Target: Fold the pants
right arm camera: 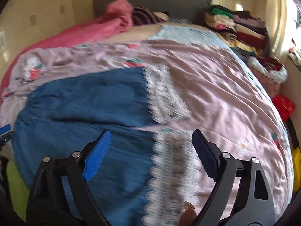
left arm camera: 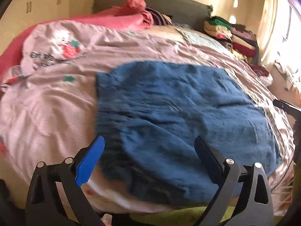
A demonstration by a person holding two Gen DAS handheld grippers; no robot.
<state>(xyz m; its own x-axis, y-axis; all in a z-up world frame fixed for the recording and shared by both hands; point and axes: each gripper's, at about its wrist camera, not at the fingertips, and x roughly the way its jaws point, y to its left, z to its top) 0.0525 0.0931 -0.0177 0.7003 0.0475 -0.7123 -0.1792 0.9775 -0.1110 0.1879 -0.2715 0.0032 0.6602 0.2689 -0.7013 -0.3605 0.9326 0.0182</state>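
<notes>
A bed [left arm camera: 56,113] with a rumpled pale pink cover filled both views, a grey headboard [left arm camera: 169,3] at twelve o'clock and cream wardrobe doors [left arm camera: 43,1] toward ten. A bright pink blanket [left arm camera: 122,18] was heaped near the headboard, and a stack of folded clothes [left arm camera: 235,35] stood at about one o'clock beside a sunlit curtain [left arm camera: 270,28].

The blue pants [left arm camera: 178,116] lay flat on the cover at the bed's near edge. The left wrist view showed mostly their blue cloth; only the right wrist view showed the white lace cuffs [right arm camera: 165,98] and a red bag [right arm camera: 284,105] at three o'clock. The pants' long axis ran roughly from nine to three o'clock in the right view — cuffs pointing toward three, two legs side by side.

The left gripper [left arm camera: 148,146] stood spread wide above the blue cloth, nothing pinched. The right gripper [right arm camera: 150,141] was likewise spread — over the near cuff, holding nothing.
</notes>
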